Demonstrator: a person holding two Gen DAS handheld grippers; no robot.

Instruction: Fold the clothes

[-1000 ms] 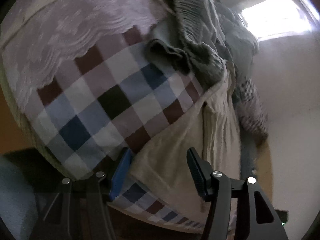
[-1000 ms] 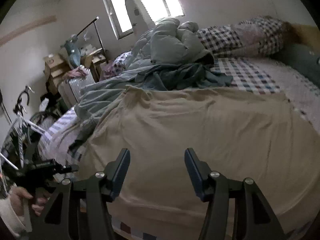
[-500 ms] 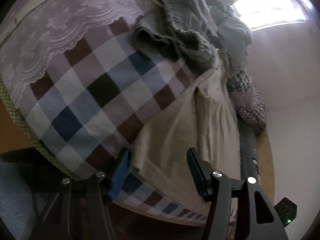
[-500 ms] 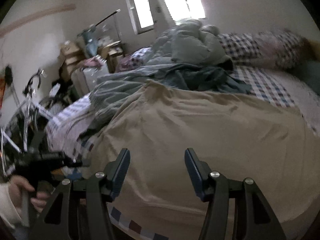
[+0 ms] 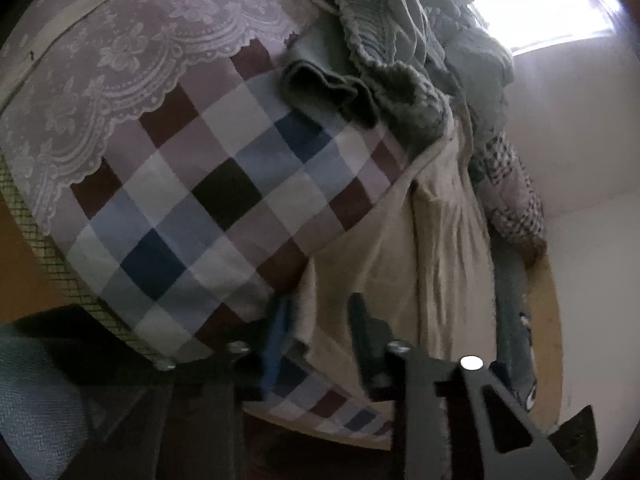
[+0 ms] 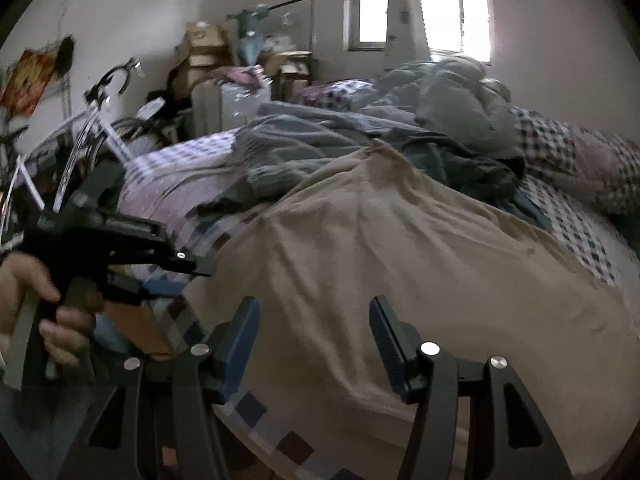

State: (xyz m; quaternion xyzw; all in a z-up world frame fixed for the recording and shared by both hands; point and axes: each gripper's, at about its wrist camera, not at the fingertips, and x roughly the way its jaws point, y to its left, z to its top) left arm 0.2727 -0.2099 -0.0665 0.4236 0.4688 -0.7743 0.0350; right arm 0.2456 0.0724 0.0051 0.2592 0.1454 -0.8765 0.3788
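A beige garment (image 6: 400,280) lies spread flat over the checked bed sheet (image 5: 224,200). In the left wrist view its near corner (image 5: 320,312) sits between the fingers of my left gripper (image 5: 318,320), whose jaws are closing around it with a gap still showing. The right wrist view shows that left gripper (image 6: 188,264) at the garment's left edge, held by a hand (image 6: 40,300). My right gripper (image 6: 314,320) stands open just above the garment's near edge, with nothing pinched between its fingers.
A heap of grey-green clothes (image 6: 440,120) lies behind the beige garment, with checked pillows (image 6: 580,152) at the right. A lace cover (image 5: 120,60) hangs over the bed's side. A bicycle (image 6: 92,120) and stacked boxes (image 6: 204,52) stand left of the bed.
The left gripper's jaws have narrowed around the garment's corner. The right gripper has swung left and rolled, so the bicycle and the left gripper now show larger in its view.
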